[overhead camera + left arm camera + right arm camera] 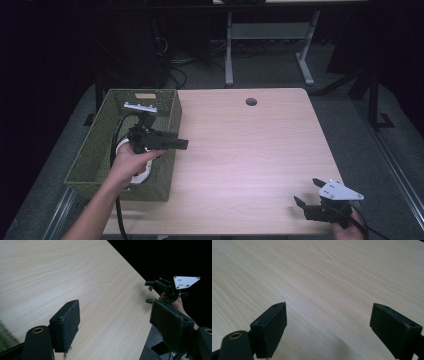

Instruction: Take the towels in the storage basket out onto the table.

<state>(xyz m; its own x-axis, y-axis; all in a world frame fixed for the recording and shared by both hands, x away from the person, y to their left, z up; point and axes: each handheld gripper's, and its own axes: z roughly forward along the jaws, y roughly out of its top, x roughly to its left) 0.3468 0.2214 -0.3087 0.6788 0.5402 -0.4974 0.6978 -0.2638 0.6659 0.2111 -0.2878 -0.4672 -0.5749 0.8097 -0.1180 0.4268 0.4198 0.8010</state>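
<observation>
My left gripper (182,144) is held over the right rim of a green woven basket (100,145) at the table's left, jaws pointing right across the table. In the left gripper view it (115,315) is open, with bare wood between its pads. My right gripper (306,191), topped by a grey three-cornered plate, rests low near the table's front right corner, also open. In the right gripper view its jaws (329,315) stand wide apart over bare tabletop. A white curved object (142,174) lies in the basket, mostly hidden under the left hand.
The light wooden table (250,150) has a round cable hole (251,101) near its far edge. A white desk frame (270,35) stands on the floor behind. The right gripper (152,291) appears far off in the left gripper view, by the table's edge.
</observation>
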